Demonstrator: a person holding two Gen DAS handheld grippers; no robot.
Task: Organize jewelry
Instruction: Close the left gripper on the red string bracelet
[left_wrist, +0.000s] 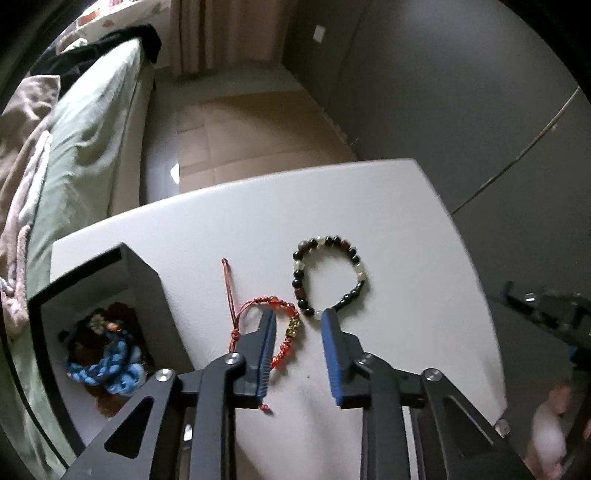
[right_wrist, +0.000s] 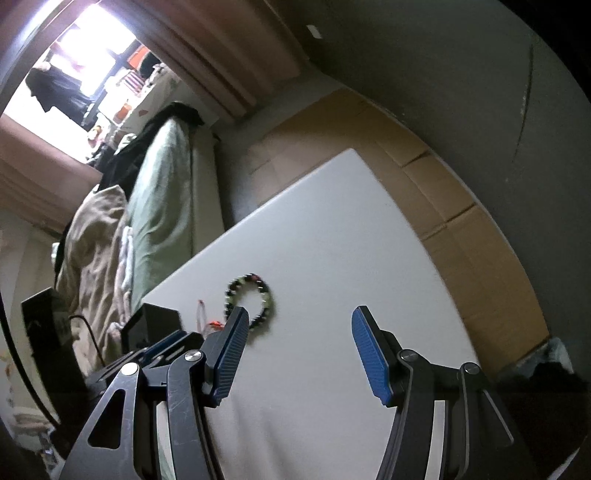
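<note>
A red cord bracelet (left_wrist: 286, 325) with orange and gold beads lies on the white table (left_wrist: 406, 229). Beside it on the right lies a bracelet of dark and pale beads (left_wrist: 328, 275). My left gripper (left_wrist: 297, 317) is open, low over the table, with the red bracelet's right side between its fingers. A black box (left_wrist: 147, 280) at the left holds blue braided jewelry (left_wrist: 107, 363) and other pieces. My right gripper (right_wrist: 297, 314) is open and empty above the table. The beaded bracelet (right_wrist: 253, 299) and the red cord (right_wrist: 202, 314) lie left of it.
A bed with green sheets (left_wrist: 88, 140) and a beige blanket (left_wrist: 22, 122) runs along the table's left side. The black box (right_wrist: 155, 321) also shows in the right wrist view. Brown floor (left_wrist: 251, 129) lies beyond the table's far edge. A dark wall (left_wrist: 461, 92) stands at the right.
</note>
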